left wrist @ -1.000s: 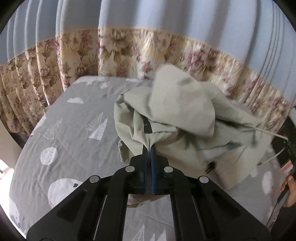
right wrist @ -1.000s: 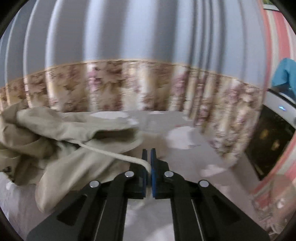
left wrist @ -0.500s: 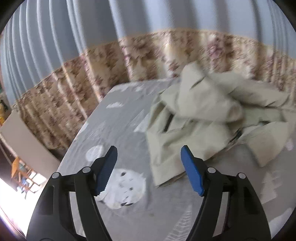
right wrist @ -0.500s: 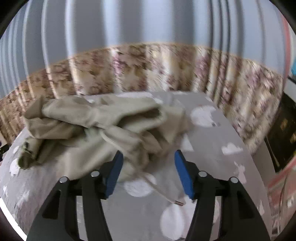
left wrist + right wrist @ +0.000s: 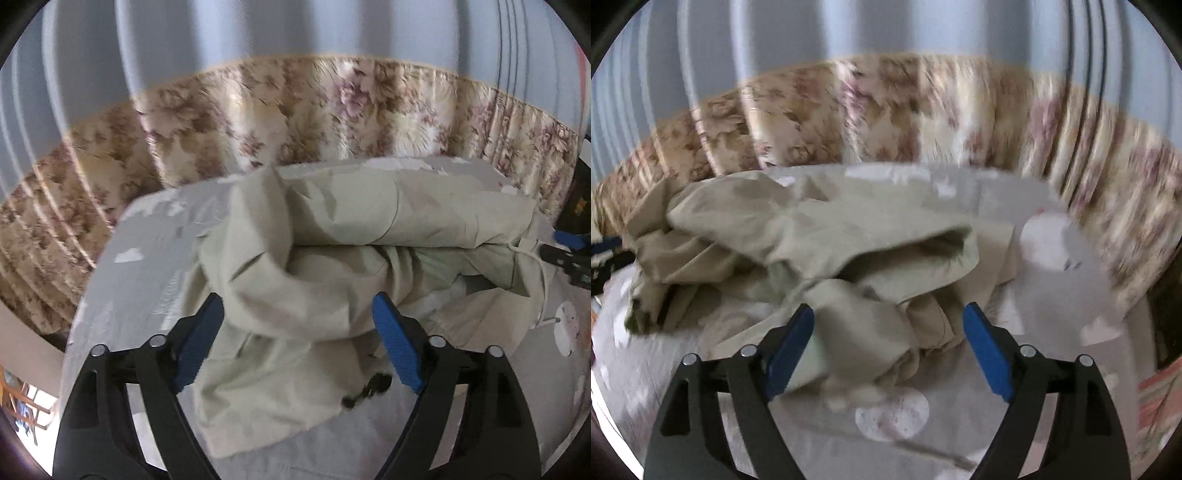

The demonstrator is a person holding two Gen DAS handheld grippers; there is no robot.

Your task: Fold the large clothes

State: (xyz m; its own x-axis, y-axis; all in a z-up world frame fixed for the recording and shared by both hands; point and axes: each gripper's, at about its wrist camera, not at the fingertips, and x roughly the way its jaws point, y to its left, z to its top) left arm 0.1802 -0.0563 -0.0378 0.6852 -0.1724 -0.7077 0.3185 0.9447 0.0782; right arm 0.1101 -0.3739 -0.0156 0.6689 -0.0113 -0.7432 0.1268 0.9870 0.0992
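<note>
A large beige garment [image 5: 332,258] lies crumpled in a heap on the grey patterned bed sheet [image 5: 147,266]. My left gripper [image 5: 297,325] is open, its blue pads on either side of a raised fold at the heap's left end. A white drawstring [image 5: 541,273] trails off the heap's right side. In the right wrist view the same garment [image 5: 820,240] fills the left and middle. My right gripper [image 5: 888,325] is open over a rolled fold at the heap's near right end. Neither gripper holds cloth.
Floral curtains [image 5: 295,110] hang close behind the bed's far edge, with pale blue curtain above. The right gripper's tip [image 5: 569,251] shows at the right edge of the left wrist view. Bare sheet [image 5: 1052,295] lies right of the heap.
Both grippers were shut a second ago, the left on cloth and the right on the drawstring. Both let go and opened, and now have moved in close over the heap.
</note>
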